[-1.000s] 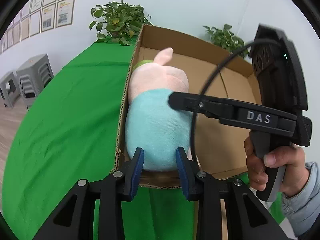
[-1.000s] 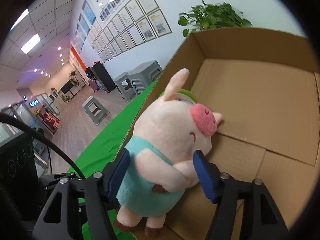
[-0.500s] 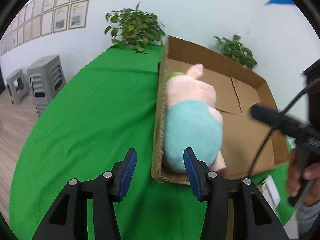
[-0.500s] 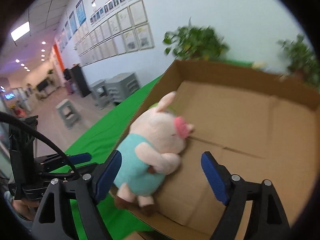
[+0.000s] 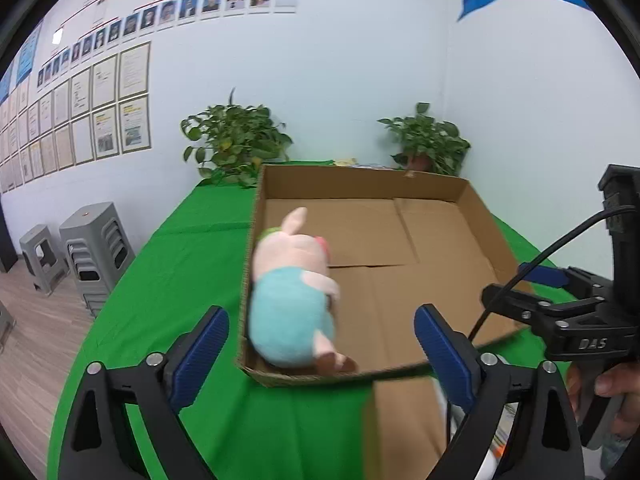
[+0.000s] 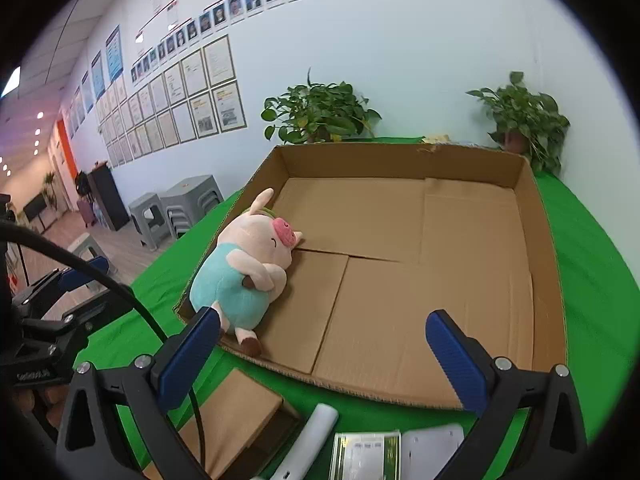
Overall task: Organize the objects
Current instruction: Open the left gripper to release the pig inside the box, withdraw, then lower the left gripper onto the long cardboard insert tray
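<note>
A plush pig [image 5: 294, 294] in a teal outfit lies on its side in the near left corner of a shallow cardboard box [image 5: 400, 184]; it also shows in the right wrist view [image 6: 248, 268], inside the same box [image 6: 532, 240]. My left gripper [image 5: 320, 354] is open and empty, pulled back in front of the box. My right gripper [image 6: 326, 354] is open and empty, also in front of the box; it shows from the side in the left wrist view [image 5: 560, 292].
The box sits on a green-covered table [image 5: 172, 280]. In front of it lie a small cardboard box [image 6: 236, 416], a white tube [image 6: 308, 440], a green-edged packet [image 6: 366, 456] and a white flat item [image 6: 434, 450]. Potted plants [image 6: 320, 112] stand at the back; grey stools [image 5: 96, 248] stand left.
Both grippers let go of the pig, opened wide and pulled back from the box. The pig now lies free in the box's near left corner.
</note>
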{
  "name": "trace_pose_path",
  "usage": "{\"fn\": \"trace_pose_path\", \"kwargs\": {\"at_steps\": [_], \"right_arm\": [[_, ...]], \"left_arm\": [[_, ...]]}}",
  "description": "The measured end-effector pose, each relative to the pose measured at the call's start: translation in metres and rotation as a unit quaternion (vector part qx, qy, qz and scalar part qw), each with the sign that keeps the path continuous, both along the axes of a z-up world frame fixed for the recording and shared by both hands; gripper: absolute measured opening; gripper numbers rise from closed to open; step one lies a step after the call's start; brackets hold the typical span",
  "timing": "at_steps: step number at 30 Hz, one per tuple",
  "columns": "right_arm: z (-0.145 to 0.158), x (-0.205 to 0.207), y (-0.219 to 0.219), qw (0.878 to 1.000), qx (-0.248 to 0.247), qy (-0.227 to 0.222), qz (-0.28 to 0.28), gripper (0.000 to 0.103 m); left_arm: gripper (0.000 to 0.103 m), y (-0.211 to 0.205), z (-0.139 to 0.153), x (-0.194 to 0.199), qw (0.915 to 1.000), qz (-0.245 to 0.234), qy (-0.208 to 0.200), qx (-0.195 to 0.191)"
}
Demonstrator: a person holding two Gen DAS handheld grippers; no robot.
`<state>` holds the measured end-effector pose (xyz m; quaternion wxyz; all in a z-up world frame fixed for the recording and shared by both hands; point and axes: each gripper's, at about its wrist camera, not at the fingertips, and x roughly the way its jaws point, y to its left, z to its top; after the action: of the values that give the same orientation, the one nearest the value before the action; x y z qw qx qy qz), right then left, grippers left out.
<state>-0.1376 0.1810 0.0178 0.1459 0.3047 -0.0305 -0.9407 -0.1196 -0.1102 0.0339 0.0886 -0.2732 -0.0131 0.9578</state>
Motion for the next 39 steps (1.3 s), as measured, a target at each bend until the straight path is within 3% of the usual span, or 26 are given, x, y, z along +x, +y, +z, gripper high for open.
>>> {"fn": "trace_pose_path", "kwargs": {"at_steps": [11, 25, 31, 36, 39], "right_arm": [[-0.017, 0.040, 0.035, 0.998, -0.035, -0.013, -0.042, 0.102], [-0.048, 0.057, 0.045, 0.999, 0.001, -0.026, -0.047, 0.102], [-0.047, 0.065, 0.036, 1.000, 0.003, -0.014, -0.006, 0.102], [-0.048, 0.066, 0.034, 0.999, -0.028, -0.026, 0.023, 0.102], [-0.049, 0.070, 0.027, 0.999, -0.022, -0.024, 0.040, 0.102]], "left_arm": [[0.096, 0.050, 0.009, 0.052, 0.9991, -0.032, -0.010, -0.025], [0.096, 0.052, -0.022, 0.071, 0.9959, -0.040, -0.081, -0.008], [0.096, 0.055, -0.033, 0.085, 0.9906, -0.070, -0.114, -0.030], [0.095, 0.055, -0.057, 0.096, 0.9795, -0.094, -0.172, -0.046], [0.092, 0.058, -0.068, 0.107, 0.9739, -0.106, -0.192, -0.057]]}}
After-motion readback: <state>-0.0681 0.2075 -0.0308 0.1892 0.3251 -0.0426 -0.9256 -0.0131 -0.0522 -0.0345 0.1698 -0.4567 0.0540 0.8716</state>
